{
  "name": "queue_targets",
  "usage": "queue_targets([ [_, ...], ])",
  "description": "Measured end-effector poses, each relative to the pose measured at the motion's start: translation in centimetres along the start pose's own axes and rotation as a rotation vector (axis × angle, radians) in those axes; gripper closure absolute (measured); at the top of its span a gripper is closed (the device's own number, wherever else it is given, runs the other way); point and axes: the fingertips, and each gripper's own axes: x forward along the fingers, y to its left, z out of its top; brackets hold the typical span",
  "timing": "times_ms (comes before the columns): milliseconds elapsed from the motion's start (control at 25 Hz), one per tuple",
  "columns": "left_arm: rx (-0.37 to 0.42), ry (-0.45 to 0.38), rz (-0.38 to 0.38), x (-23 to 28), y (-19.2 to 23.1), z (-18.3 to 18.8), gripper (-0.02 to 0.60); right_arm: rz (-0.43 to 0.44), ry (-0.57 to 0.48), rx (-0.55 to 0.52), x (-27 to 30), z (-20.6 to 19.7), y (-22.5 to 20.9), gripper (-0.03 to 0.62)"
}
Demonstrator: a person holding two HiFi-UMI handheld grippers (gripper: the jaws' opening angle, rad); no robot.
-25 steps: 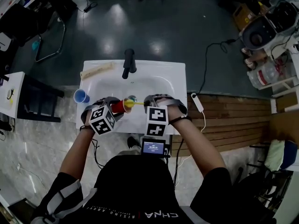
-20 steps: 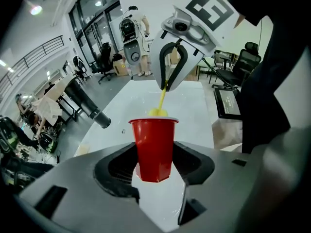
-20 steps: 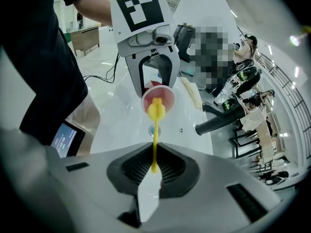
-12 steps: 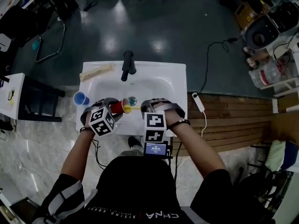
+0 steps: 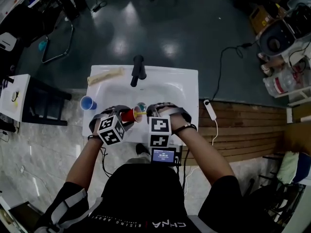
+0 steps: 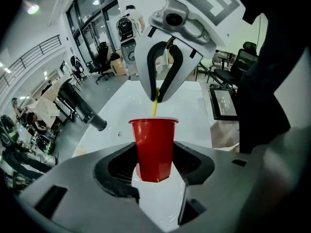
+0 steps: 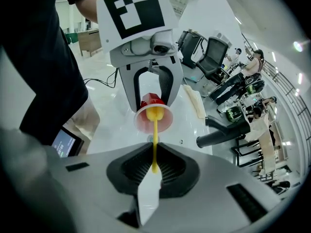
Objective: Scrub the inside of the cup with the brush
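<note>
While the thin red plastic cup (image 6: 154, 144) is pinched near its base by your left gripper (image 6: 155, 165) above the white ceramic sink (image 5: 167, 84), judge it light, slick and easily crushed; the stiffer base suits gripping. Your right gripper (image 7: 154, 168) clamps the slender yellow brush handle (image 7: 155, 135), its head inside the cup. Far beyond lies glossy dark floor (image 5: 146, 23).

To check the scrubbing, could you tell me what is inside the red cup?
The yellow brush sits head-first inside the cup, its handle held by the right gripper. The cup's bottom is hidden behind it.
</note>
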Motion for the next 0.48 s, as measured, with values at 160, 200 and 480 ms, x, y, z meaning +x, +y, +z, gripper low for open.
queue_targets([
  [160,-0.002,-0.010,0.009,-0.3,0.2,0.2,0.350,0.012,-0.016,-0.007,0.6,0.7,0.1,0.556],
  [200,-0.002,-0.007,0.010,-0.3,0.3,0.0,0.350,0.014,-0.021,-0.008,0.7,0.9,0.1,0.556],
  [480,-0.039,-0.001,0.033,-0.9,1.2,-1.3,0.350,0.031,-0.062,-0.027,0.3,2.6,0.1,0.556],
])
